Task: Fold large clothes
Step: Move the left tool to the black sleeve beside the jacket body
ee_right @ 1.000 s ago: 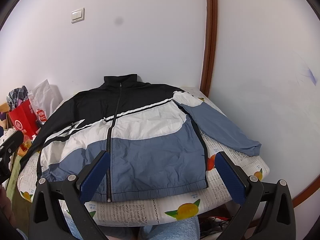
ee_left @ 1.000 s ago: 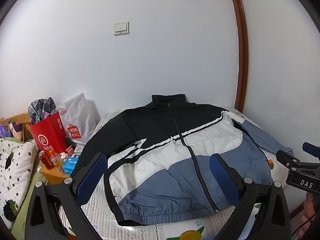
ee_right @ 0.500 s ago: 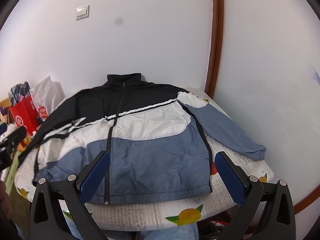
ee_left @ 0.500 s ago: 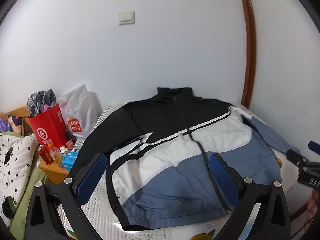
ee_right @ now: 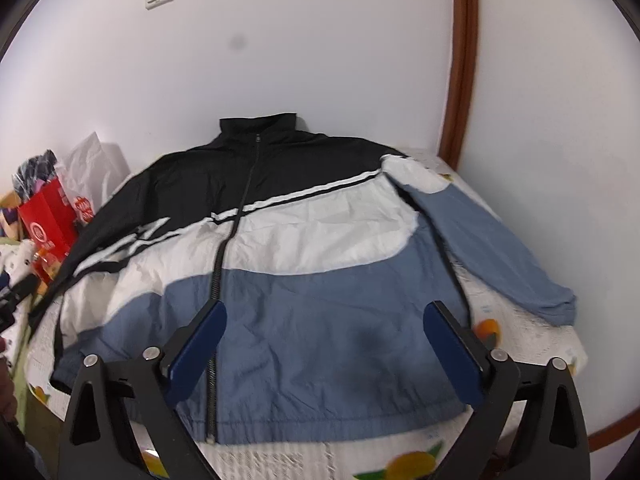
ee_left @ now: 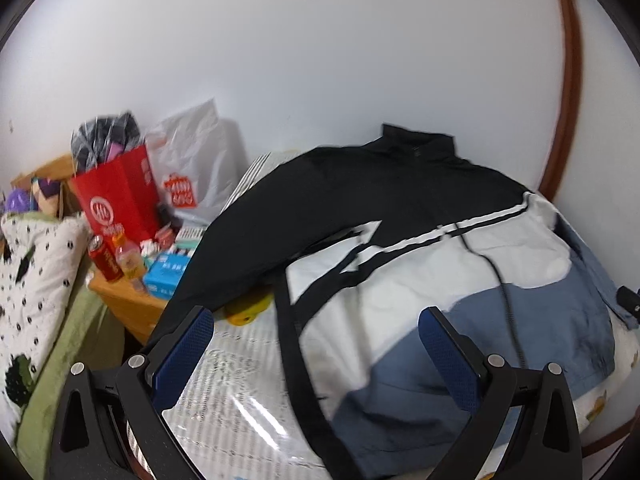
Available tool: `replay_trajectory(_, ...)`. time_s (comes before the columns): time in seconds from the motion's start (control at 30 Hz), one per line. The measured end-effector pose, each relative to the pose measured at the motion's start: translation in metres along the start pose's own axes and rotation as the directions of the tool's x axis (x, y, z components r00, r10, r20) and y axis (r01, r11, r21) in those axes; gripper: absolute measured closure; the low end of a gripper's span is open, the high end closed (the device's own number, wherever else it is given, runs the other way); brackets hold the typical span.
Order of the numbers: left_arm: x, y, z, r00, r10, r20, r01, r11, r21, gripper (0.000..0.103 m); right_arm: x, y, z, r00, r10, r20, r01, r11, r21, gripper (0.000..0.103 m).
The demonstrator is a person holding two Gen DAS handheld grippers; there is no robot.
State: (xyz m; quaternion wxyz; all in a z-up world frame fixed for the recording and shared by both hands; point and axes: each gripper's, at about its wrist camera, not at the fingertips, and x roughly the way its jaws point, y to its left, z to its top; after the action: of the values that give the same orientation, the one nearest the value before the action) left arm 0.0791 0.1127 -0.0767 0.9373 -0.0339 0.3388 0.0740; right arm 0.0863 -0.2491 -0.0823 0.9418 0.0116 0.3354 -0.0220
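White walls back the table [ee_right: 532, 344] where our jacket [ee_right: 320, 280] lies flat and zipped, while our left gripper [ee_left: 316, 344] gapes wide above its black sleeve and our right gripper [ee_right: 324, 336], also empty, is narrowing above the hem.

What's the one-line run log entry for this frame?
phase: approach | jacket: flat, zipped, unfolded on table cover | left gripper: open, empty | right gripper: closing, nothing between jaws
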Motion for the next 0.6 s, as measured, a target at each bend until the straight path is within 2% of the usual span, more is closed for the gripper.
replay_trajectory(0.07,0.012,0.015,0.0,0.999,-0.008,-0.034,0.007,0.999,-0.032,0.001,0.004,0.002,0.003,1.0,0.009,0.014,-0.01,1.0,0.018,0.013)
replay_trajectory(0.23,0.035,0.041,-0.003,0.997,0.042,-0.06,-0.046,0.997,-0.057,0.001,0.018,0.015,0.01,1.0,0.002,0.025,-0.002,1.0,-0.018,0.025)
replay_trajectory(0.37,0.055,0.063,-0.007,0.993,0.081,-0.084,-0.086,0.994,-0.065,0.001,0.031,0.025,0.01,1.0,-0.006,0.007,0.007,0.998,-0.063,0.026)
replay_trajectory(0.6,0.083,0.084,-0.012,0.986,0.104,-0.127,-0.112,0.992,-0.053,0.001,0.054,0.033,0.004,0.998,-0.041,-0.047,0.037,0.995,-0.093,0.026)
